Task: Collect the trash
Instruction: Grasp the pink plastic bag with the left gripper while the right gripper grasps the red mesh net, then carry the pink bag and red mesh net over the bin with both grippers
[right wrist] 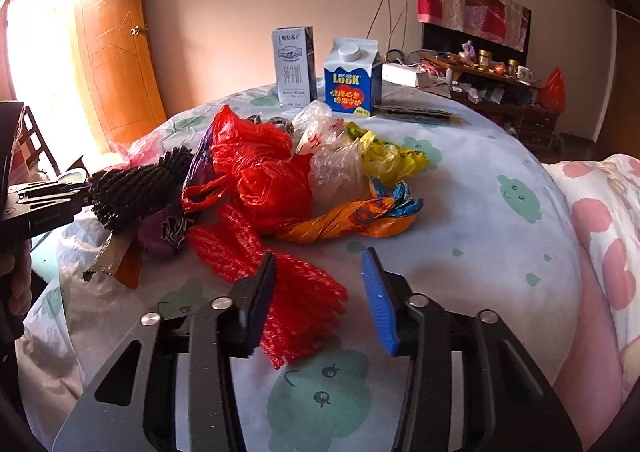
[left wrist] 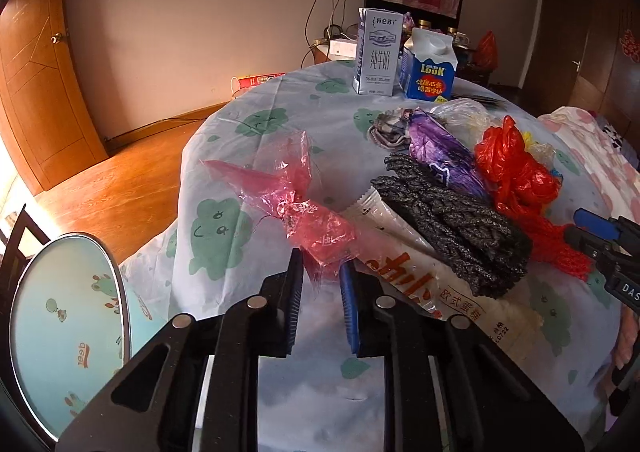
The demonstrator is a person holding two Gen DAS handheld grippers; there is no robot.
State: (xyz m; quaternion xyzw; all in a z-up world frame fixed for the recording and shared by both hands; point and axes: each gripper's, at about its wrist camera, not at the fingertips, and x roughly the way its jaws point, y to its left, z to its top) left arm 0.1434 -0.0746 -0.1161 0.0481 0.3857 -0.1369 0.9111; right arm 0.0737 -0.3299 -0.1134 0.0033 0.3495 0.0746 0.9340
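Observation:
Trash lies piled on a table with a cloud-print cloth (left wrist: 248,156). My left gripper (left wrist: 322,266) is partly open, its jaws on either side of the near end of a pink plastic bag (left wrist: 288,188); I cannot tell if they touch it. Beside it lie a white snack wrapper (left wrist: 420,272), black foam netting (left wrist: 452,220), a purple wrapper (left wrist: 440,148) and a red plastic bag (left wrist: 516,168). My right gripper (right wrist: 320,272) is open over the near end of red foam netting (right wrist: 288,284). Behind lie the red bag (right wrist: 260,168), an orange wrapper (right wrist: 352,220), a clear bag (right wrist: 336,168) and a yellow bag (right wrist: 392,156).
Two milk cartons (left wrist: 378,52) (right wrist: 352,76) stand at the table's far side. A round bin with a blue liner (left wrist: 68,320) sits low at the left of the table. A wooden door (left wrist: 36,64), a cluttered side table (right wrist: 492,80) and pink bedding (right wrist: 600,236) surround it.

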